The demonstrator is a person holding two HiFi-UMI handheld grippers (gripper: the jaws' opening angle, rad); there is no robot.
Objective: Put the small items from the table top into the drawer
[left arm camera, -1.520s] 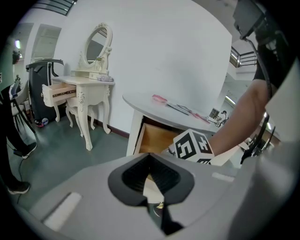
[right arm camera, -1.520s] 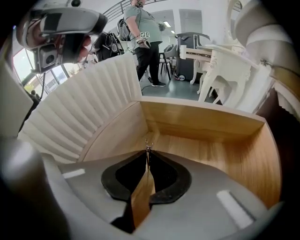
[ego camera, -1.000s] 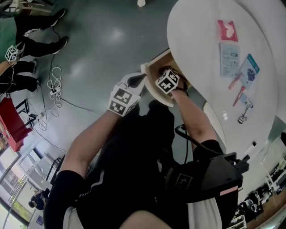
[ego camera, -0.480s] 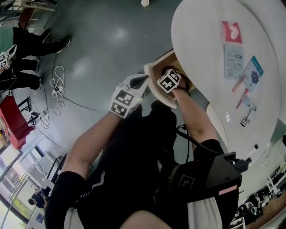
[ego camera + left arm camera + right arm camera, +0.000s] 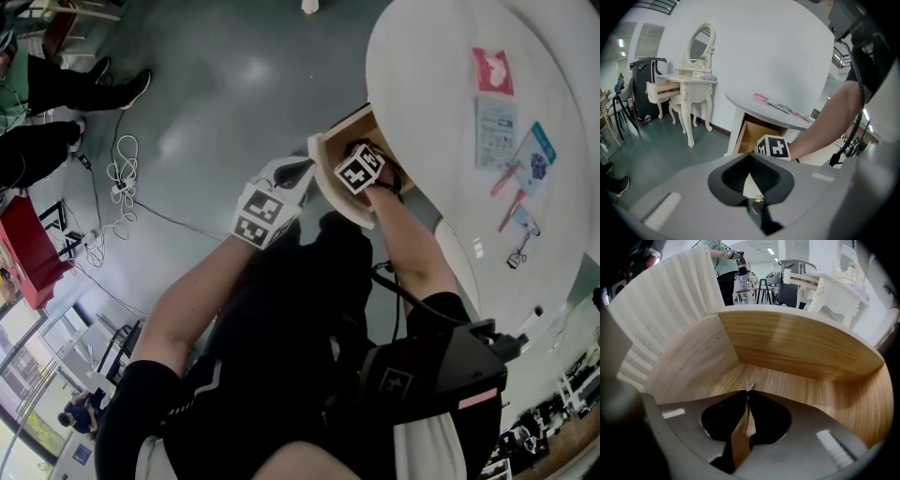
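Observation:
The wooden drawer (image 5: 330,141) stands pulled out from under the white round table (image 5: 422,56). My right gripper (image 5: 748,392) reaches down inside it, above the wood floor (image 5: 797,380), and is shut on a thin metal clip (image 5: 749,386) whose tip pokes out past the jaws. Its marker cube (image 5: 360,172) shows over the drawer. My left gripper (image 5: 304,170) is at the drawer's white front (image 5: 319,173), shut, with a brass handle (image 5: 757,199) showing between its jaws. Several small items lie on the table: a red packet (image 5: 493,71), a white packet (image 5: 495,120), a blue card (image 5: 536,153), pink sticks (image 5: 511,180) and a metal tool (image 5: 515,253).
Cables (image 5: 117,183) lie on the grey floor at left, where a person's legs (image 5: 56,94) stand. A white dressing table (image 5: 691,86) with a mirror stands across the room. My own body fills the lower middle of the head view.
Both grippers hold nearly the same places at the drawer; the head view has shifted slightly. The person standing at the left has moved.

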